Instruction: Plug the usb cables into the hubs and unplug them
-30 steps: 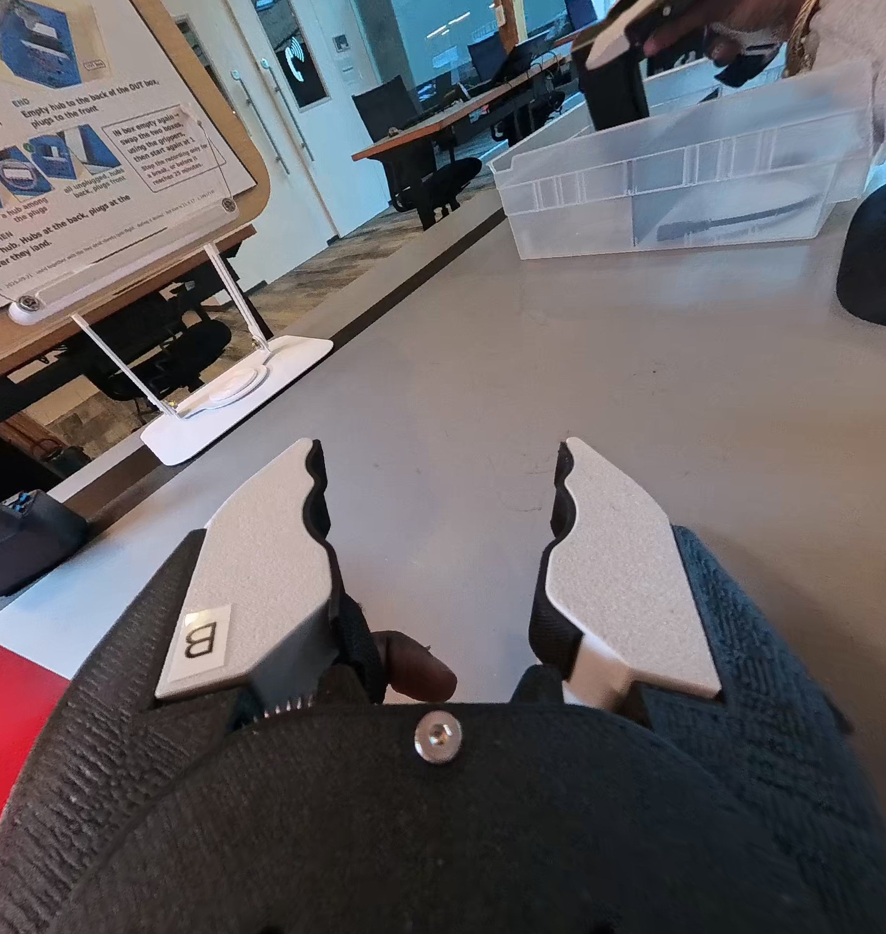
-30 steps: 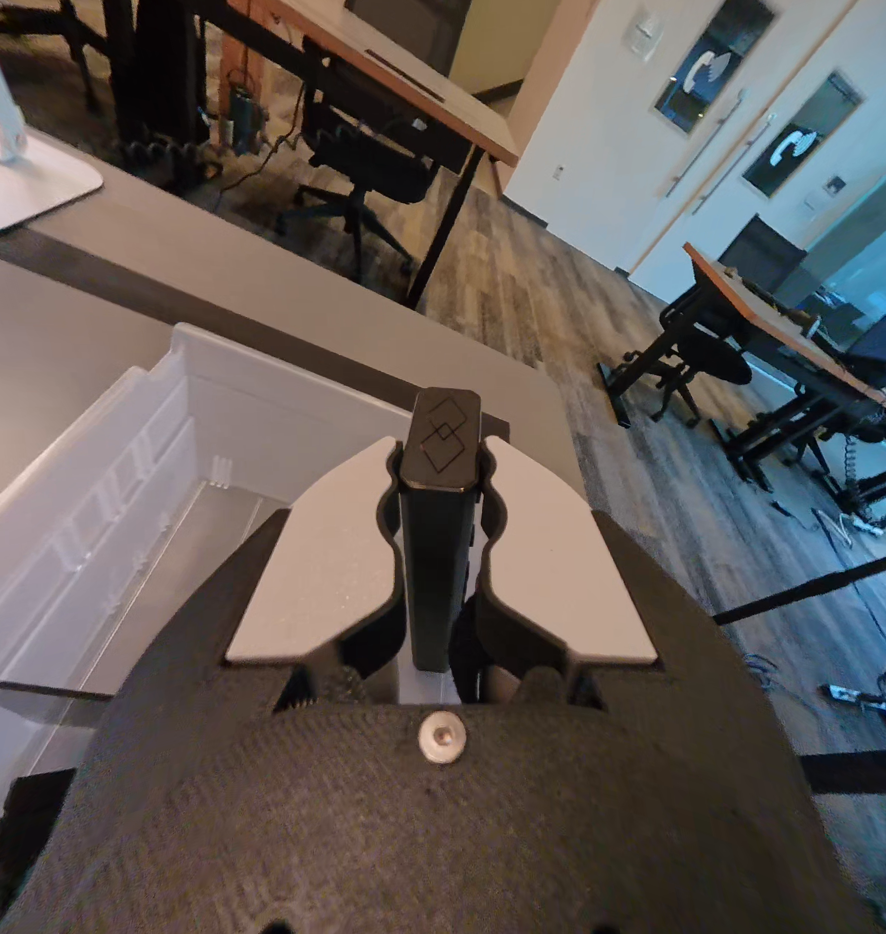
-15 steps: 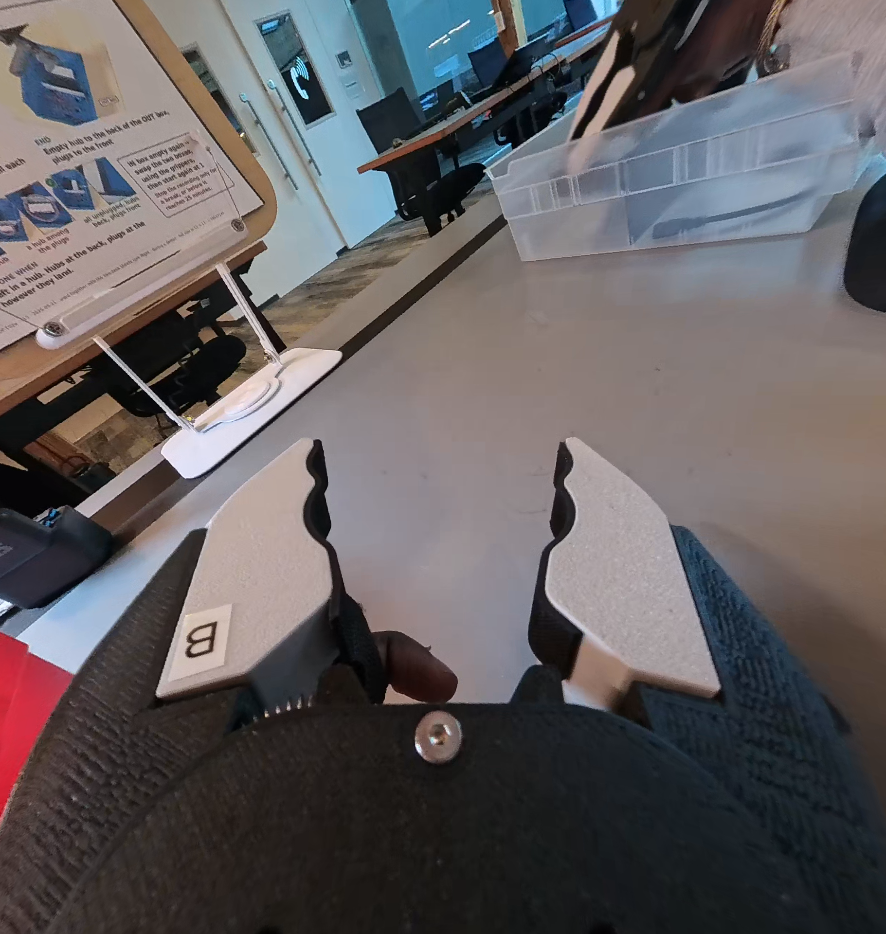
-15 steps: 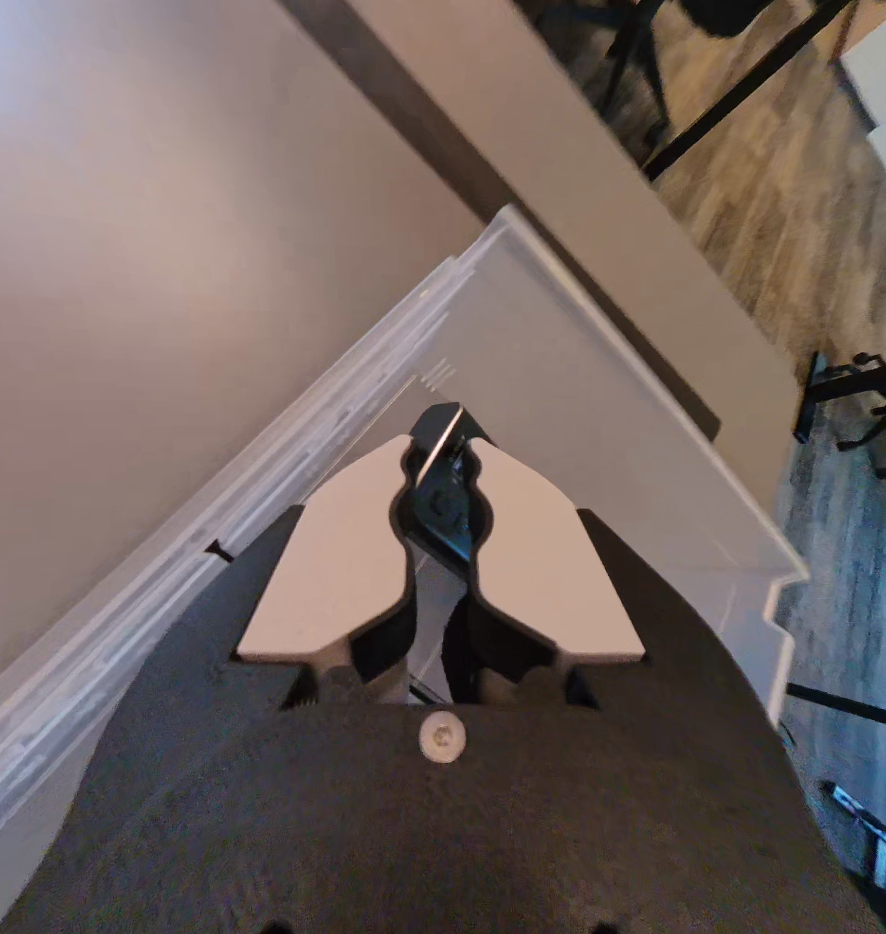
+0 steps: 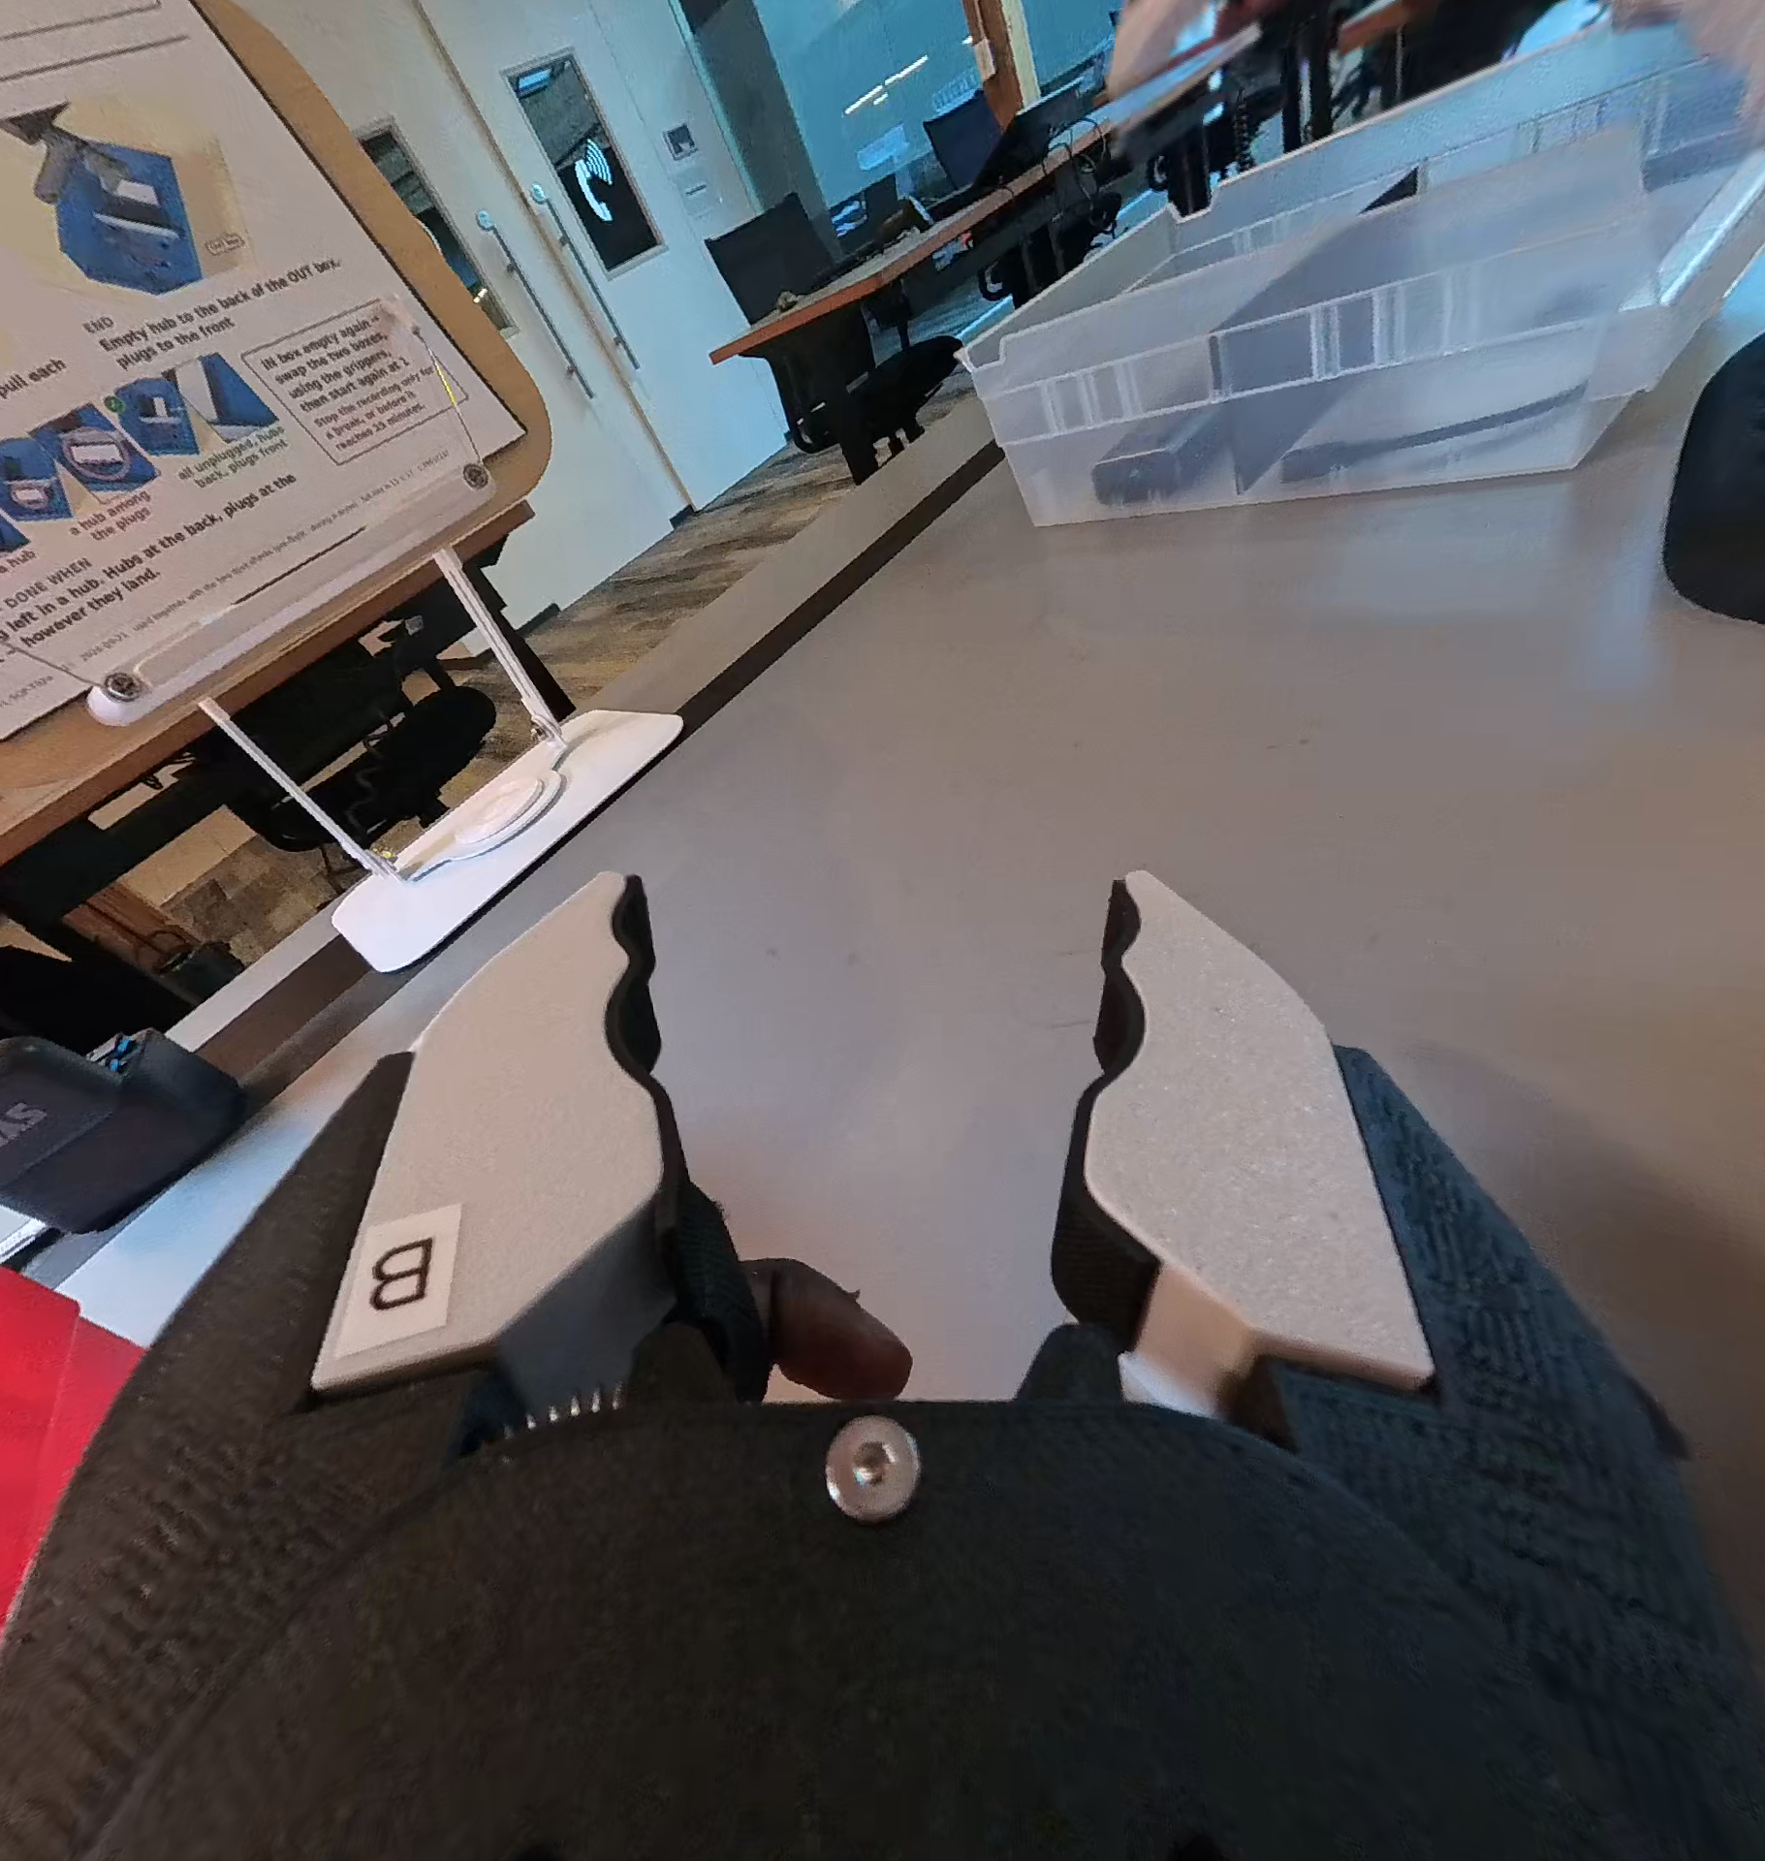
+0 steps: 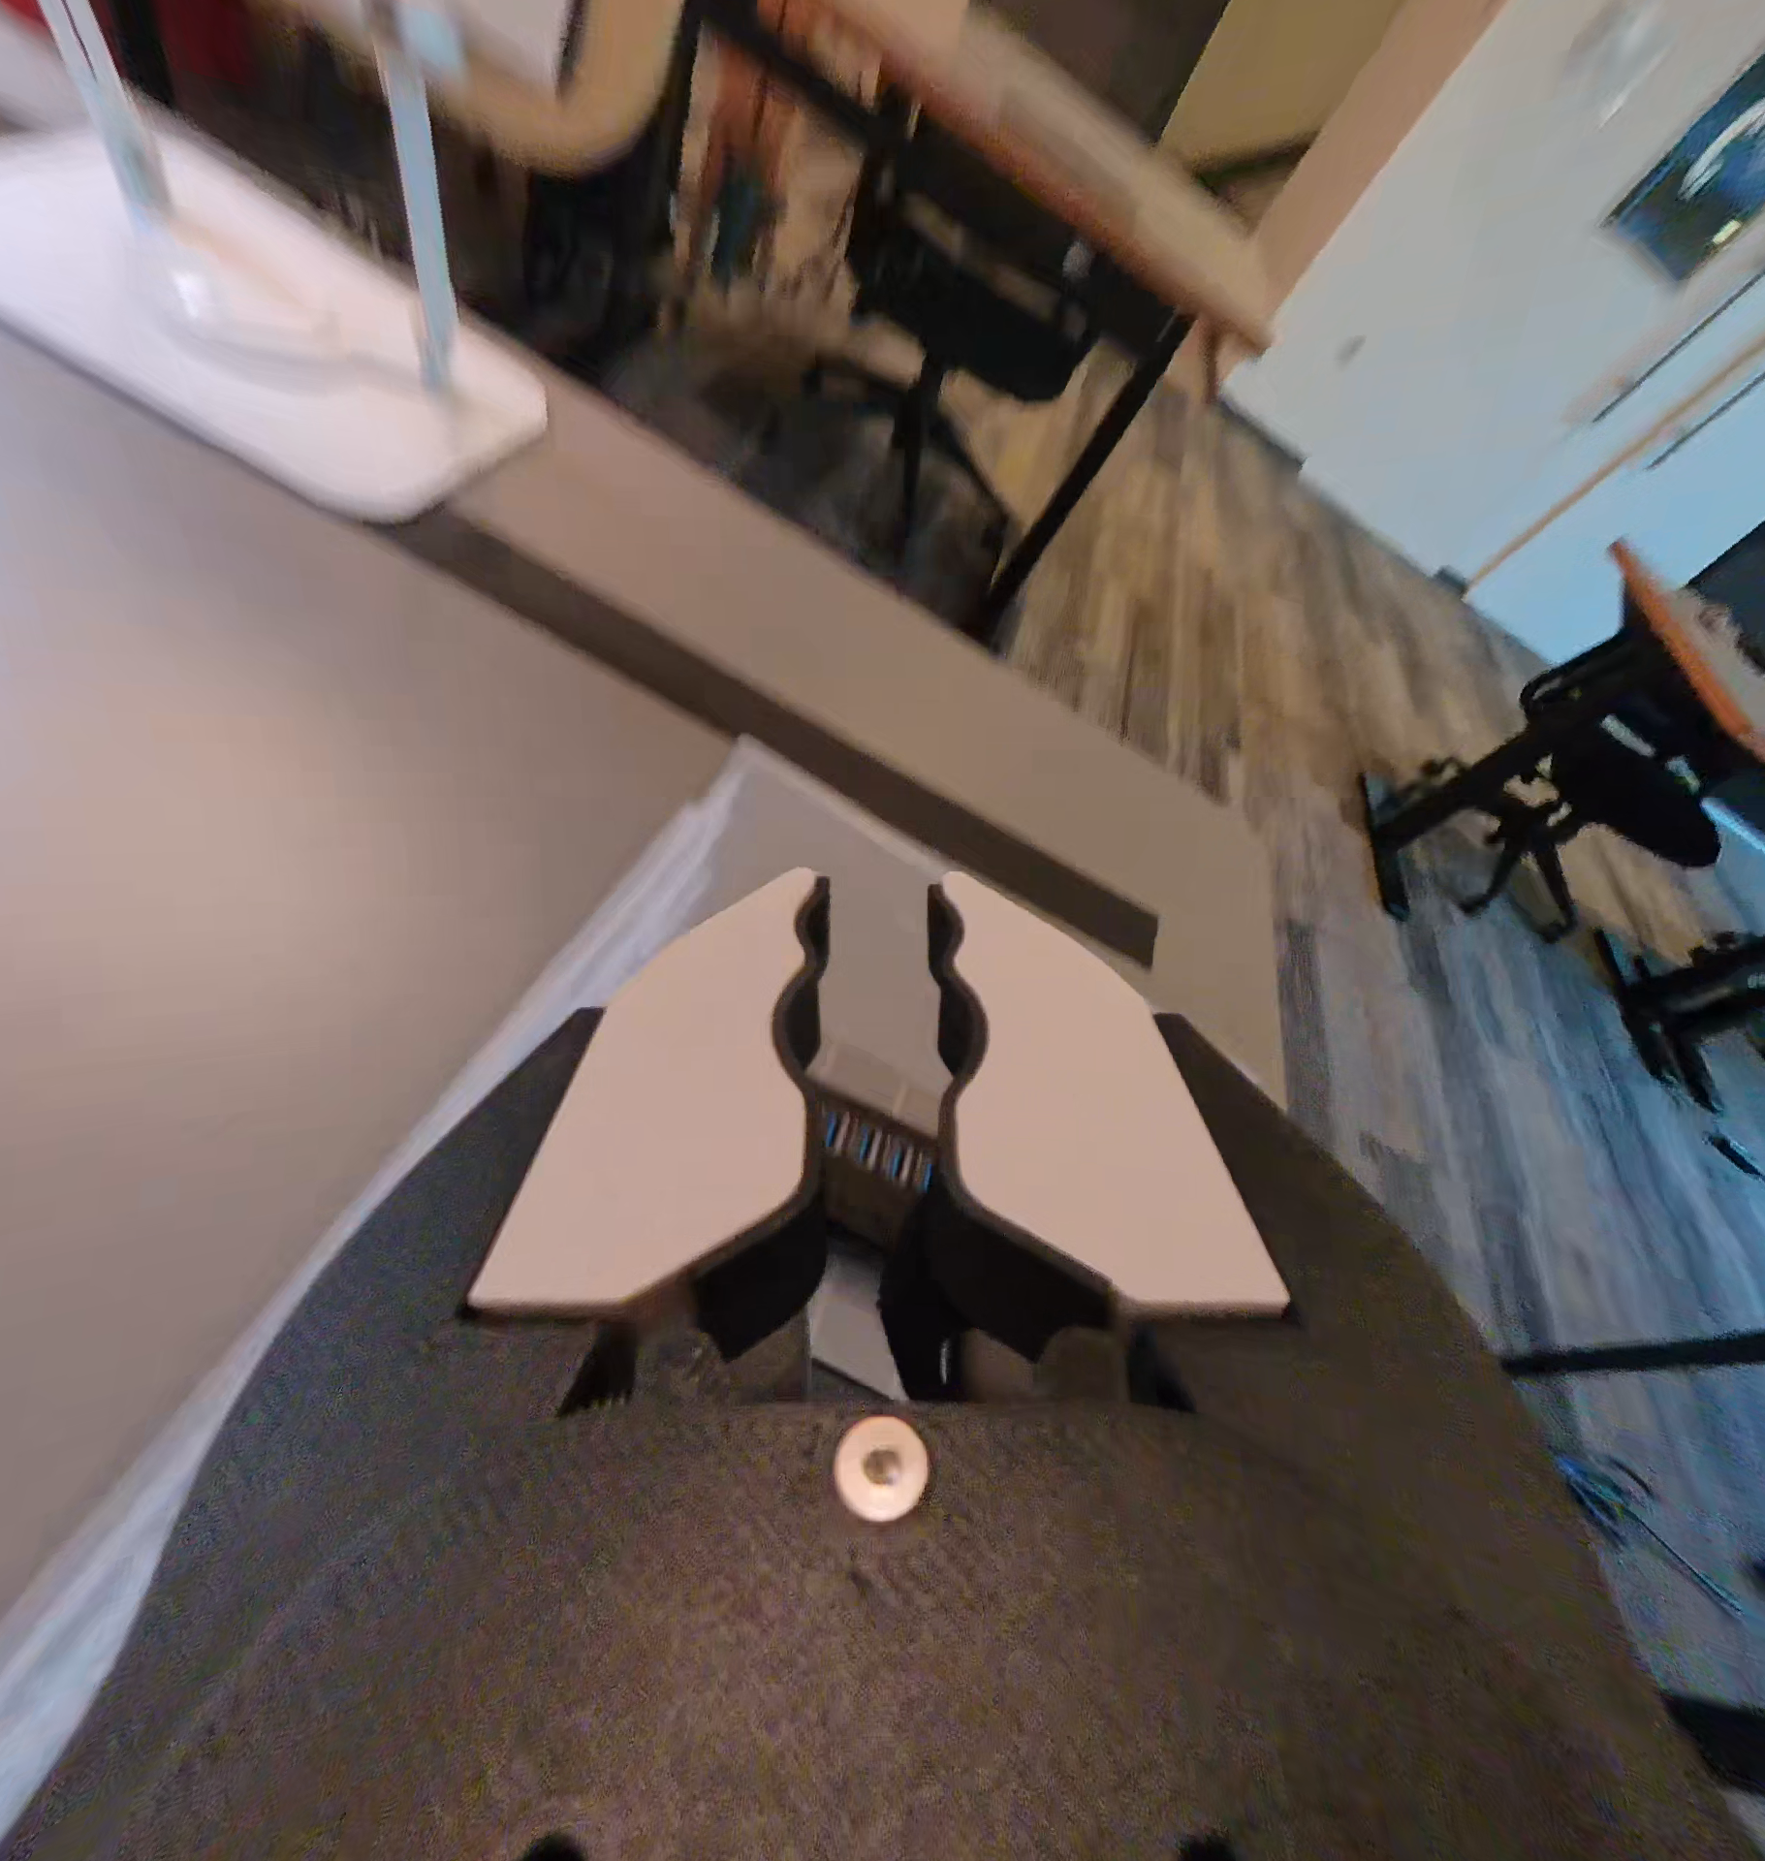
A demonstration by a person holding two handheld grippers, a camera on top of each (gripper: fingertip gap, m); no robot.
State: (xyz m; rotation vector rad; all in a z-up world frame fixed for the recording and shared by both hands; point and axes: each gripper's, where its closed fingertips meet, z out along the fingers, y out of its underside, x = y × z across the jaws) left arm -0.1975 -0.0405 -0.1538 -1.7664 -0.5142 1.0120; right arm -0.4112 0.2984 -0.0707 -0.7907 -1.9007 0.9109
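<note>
My left gripper point(image 5: 873, 896) is open and empty, low over the grey table point(image 5: 1059, 755). A clear plastic bin point(image 5: 1059, 403) stands at the far right of the table. A black hub point(image 5: 1150, 468) lies in the bin's left part, and a dark cable point(image 5: 1462, 433) lies further right in it. My right gripper point(image 6: 878, 886) hovers over the bin's corner point(image 6: 515, 1067), its fingers a narrow gap apart with nothing between them. Through that gap I see the hub point(image 6: 873, 1148) below, its blue ports showing. The right wrist view is motion-blurred.
An instruction board point(image 5: 203, 352) on a white stand point(image 5: 515, 816) sits at the table's left edge; its base also shows in the right wrist view point(image 6: 254, 403). A dark device point(image 5: 82, 1128) and something red point(image 5: 12, 1410) lie near left. A black rounded object point(image 5: 1754, 473) sits at right. The left gripper's tips are roughly 40 centimeters from the right gripper's. From my right tips it is roughly 15 centimeters to the black hub point(image 5: 1150, 468); from my left, 35 centimeters.
The right gripper swung down over the bin and let go of the hub, which now lies in the bin. The left gripper stayed open and shifted only slightly.
</note>
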